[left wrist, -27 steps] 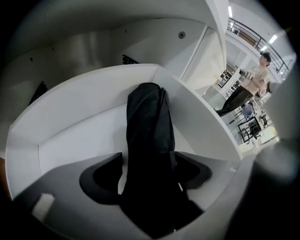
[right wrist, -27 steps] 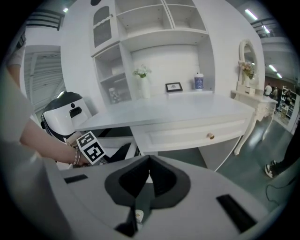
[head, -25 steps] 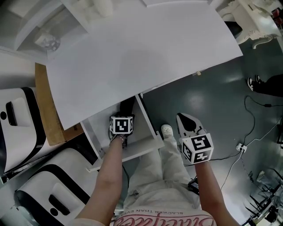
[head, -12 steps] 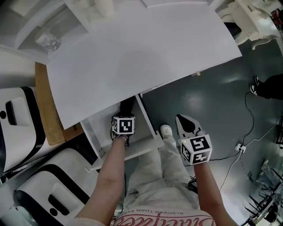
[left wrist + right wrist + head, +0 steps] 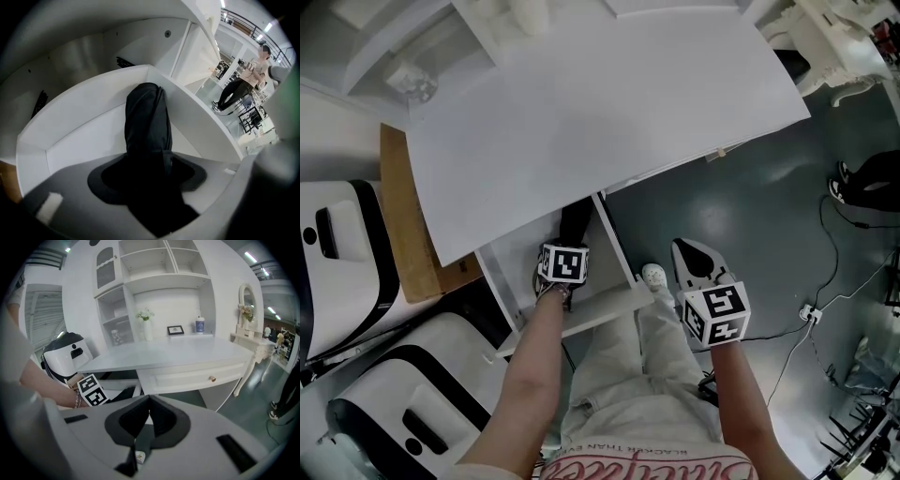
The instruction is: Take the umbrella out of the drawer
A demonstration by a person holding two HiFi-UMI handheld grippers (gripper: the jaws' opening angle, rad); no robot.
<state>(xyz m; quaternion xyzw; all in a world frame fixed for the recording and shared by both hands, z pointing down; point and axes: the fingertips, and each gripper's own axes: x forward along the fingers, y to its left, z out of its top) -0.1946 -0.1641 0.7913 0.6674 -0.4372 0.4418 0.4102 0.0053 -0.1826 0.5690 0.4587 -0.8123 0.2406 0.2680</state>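
The jaws of the left gripper (image 5: 149,164) have just been closing. The near end of the umbrella (image 5: 147,122) is between them and fills the gap from one side to the other, so I judge that they are now clamped on it. The left gripper points steeply down into the open drawer (image 5: 79,117).

The umbrella is folded and black, inside a cloth sleeve. It lies along the bottom of the drawer, close to the side wall at the right of the left gripper view. Its far end reaches toward the back corner, under the top of the desk (image 5: 600,112).

Such an umbrella is probably light and stiff along its length, because of the shaft inside. The outside is soft cloth, and this can slide or bunch under the jaws. A hold across the thick body near the end looks reasonable to me. If the hold takes only loose cloth, the umbrella may sag or slip when it is lifted. The long end may also catch on the edge of the desk, so the lift should draw it toward the person.

The right gripper (image 5: 149,399) has its jaws together with nothing in them. It hangs over the floor (image 5: 750,216), well apart from the drawer, beside the person's leg.
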